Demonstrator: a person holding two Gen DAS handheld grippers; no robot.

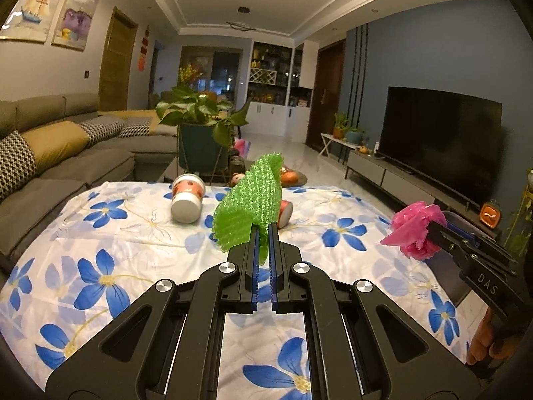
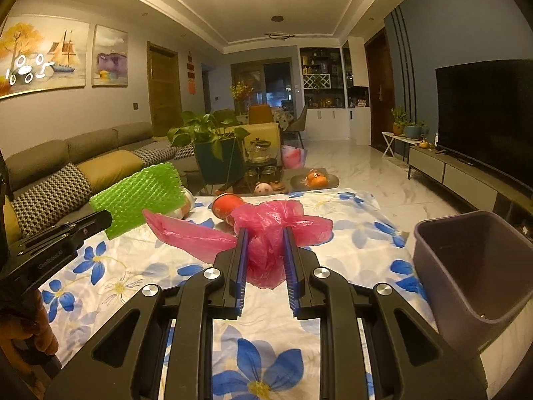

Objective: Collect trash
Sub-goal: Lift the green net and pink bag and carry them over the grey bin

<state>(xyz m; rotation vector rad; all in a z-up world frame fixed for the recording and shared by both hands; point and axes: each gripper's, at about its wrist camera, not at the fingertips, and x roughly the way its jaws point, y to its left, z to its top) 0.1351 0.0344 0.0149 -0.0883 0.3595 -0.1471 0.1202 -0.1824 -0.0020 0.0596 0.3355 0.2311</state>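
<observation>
My left gripper (image 1: 264, 228) is shut on a green foam net sleeve (image 1: 248, 205), held up above the table with the flowered cloth (image 1: 110, 266). My right gripper (image 2: 265, 231) is shut on a crumpled pink plastic bag (image 2: 266, 230), which bulges between its blue pads. From the left wrist view the right gripper (image 1: 429, 230) and the pink bag (image 1: 414, 230) show at the right. In the right wrist view the left gripper (image 2: 106, 218) and the green sleeve (image 2: 140, 200) sit at the left. Two paper cups (image 1: 186, 196) (image 2: 228, 206) lie tipped on the cloth behind.
A purple bin (image 2: 476, 276) stands beside the table's right edge, its mouth open. A grey sofa (image 1: 50, 153) runs along the left. A potted plant (image 1: 200, 116) and a low table with fruit stand beyond. A TV (image 1: 439, 140) on a cabinet lines the right wall.
</observation>
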